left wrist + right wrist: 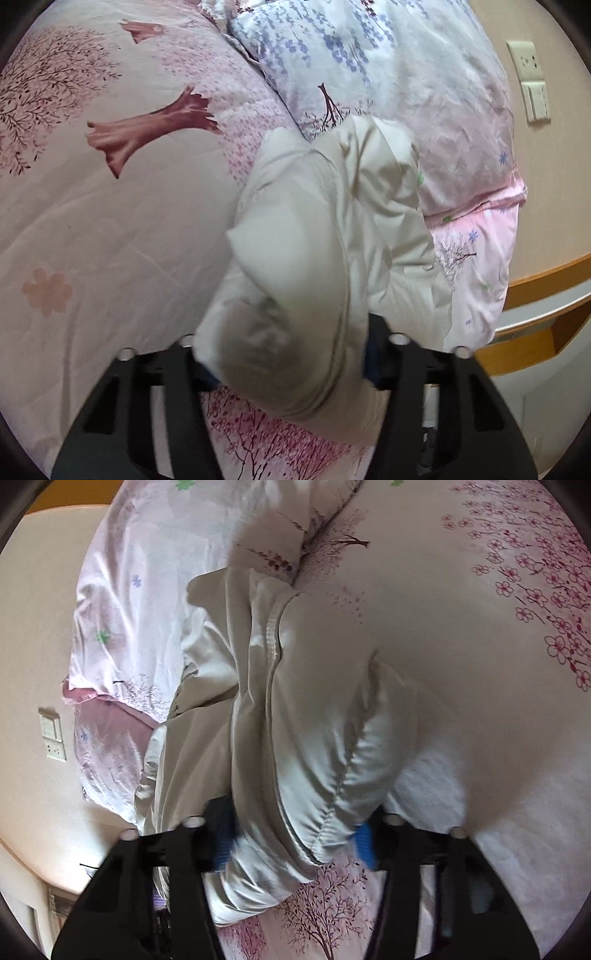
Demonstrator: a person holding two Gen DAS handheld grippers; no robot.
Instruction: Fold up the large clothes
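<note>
A pale cream padded jacket point(325, 236) lies bunched on a bed with a pink floral sheet point(110, 229). My left gripper point(291, 365) is shut on a thick fold of the jacket, which bulges up between its black fingers and hides the pads. In the right wrist view the same jacket point(295, 716) shows a zip or seam running along it. My right gripper point(295, 838) is shut on another padded fold, with blue pads point(364, 840) showing at the sides. Both hold the cloth a little above the sheet.
A crumpled floral duvet point(388, 74) is heaped behind the jacket, also in the right wrist view point(129, 627). A beige wall with a socket and switch point(530, 81) and a wooden bedside shelf point(546, 295) stand past the bed's edge.
</note>
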